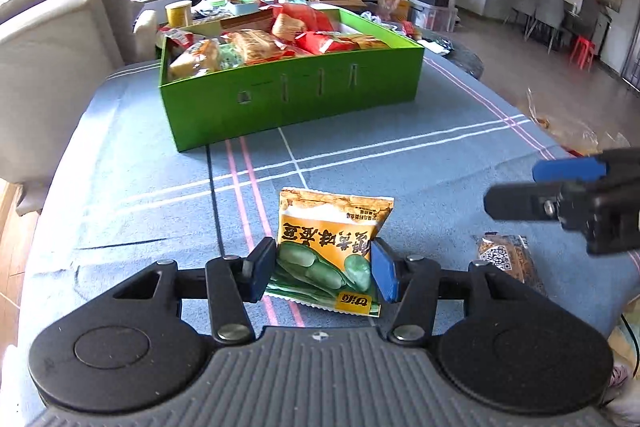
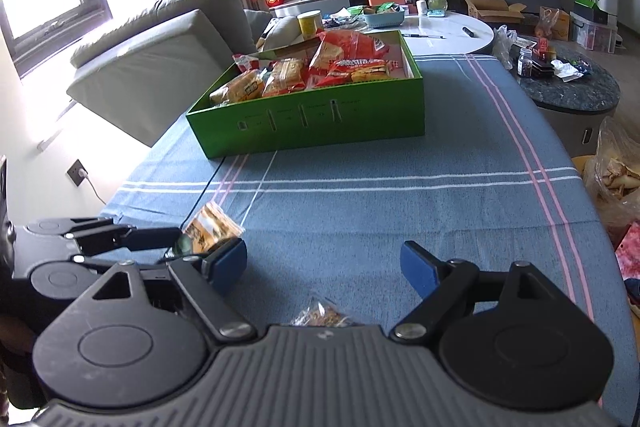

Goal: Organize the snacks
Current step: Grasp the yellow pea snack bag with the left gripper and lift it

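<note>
An orange and green bean snack packet (image 1: 332, 247) lies on the blue striped tablecloth (image 1: 400, 155), and my left gripper (image 1: 322, 273) is shut on it, one pad pressing each side. In the right wrist view that packet (image 2: 210, 225) sticks out of the left gripper (image 2: 184, 247) at the lower left. My right gripper (image 2: 324, 265) is open and holds nothing; a small brown snack packet (image 2: 320, 315) lies on the cloth just below its fingers. The left wrist view shows the right gripper (image 1: 532, 187) hovering over that brown packet (image 1: 508, 255). A green box (image 1: 288, 99) filled with several snack bags stands further back on the table.
The green box (image 2: 308, 119) sits mid-table, with a grey sofa (image 2: 160, 47) to its left. Behind it are a round white table (image 2: 452, 31) with clutter and a dark round side table (image 2: 572, 95). A plastic bag of food (image 2: 616, 175) lies off the table's right edge.
</note>
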### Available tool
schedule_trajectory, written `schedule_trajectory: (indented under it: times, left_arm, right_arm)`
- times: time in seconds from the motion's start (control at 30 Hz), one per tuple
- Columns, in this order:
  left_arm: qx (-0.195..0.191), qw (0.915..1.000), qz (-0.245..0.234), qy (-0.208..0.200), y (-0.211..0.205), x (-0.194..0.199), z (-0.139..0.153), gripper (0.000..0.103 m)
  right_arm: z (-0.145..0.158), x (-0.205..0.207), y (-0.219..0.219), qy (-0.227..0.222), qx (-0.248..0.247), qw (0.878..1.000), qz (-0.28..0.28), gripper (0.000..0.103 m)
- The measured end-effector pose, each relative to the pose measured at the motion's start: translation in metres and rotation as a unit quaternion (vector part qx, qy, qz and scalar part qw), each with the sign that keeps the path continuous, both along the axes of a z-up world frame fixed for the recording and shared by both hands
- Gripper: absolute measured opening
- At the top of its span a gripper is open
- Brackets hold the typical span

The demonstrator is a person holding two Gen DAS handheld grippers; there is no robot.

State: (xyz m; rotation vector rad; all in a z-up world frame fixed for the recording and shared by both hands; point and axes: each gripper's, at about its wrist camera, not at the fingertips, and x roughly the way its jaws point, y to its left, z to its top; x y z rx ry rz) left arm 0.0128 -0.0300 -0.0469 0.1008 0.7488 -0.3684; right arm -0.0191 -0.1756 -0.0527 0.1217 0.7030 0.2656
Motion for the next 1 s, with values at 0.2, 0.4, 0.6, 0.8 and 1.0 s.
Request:
schedule_trajectory:
  times: [0.2,0.4,0.6,0.8,1.0]
  left_arm:
    - [-0.005,0.9998,0.019,0.001,0.006,-0.004,-0.001,0.052]
    - [0.008,0.9995,0.030,-0.006,0.009,-0.007,-0.001,0.063]
    - [0.017,0.9996,0.021,0.005,0.003,-0.008,-0.008,0.064]
    - [0.013,0.9992,0.033,0.016,0.004,-0.003,-0.015,0.064]
    - [-0.003,0.9992,0.037,0.018,0.008,-0.003,-0.017,0.064]
  right_arm:
    - [-0.004,-0.008,-0.001,0.009,-0.012,1.000,0.009,0.078]
    - [-0.014,-0.014,-0.002,0.029,-0.022,0.999,0.013,0.078]
    - [-0.021,-0.021,0.008,0.048,-0.033,0.998,0.038,0.078]
    - [-0.027,-0.021,0.017,0.062,-0.034,0.996,0.055,0.078]
    - [-0.032,-0.015,0.022,0.067,-0.022,0.997,0.042,0.078]
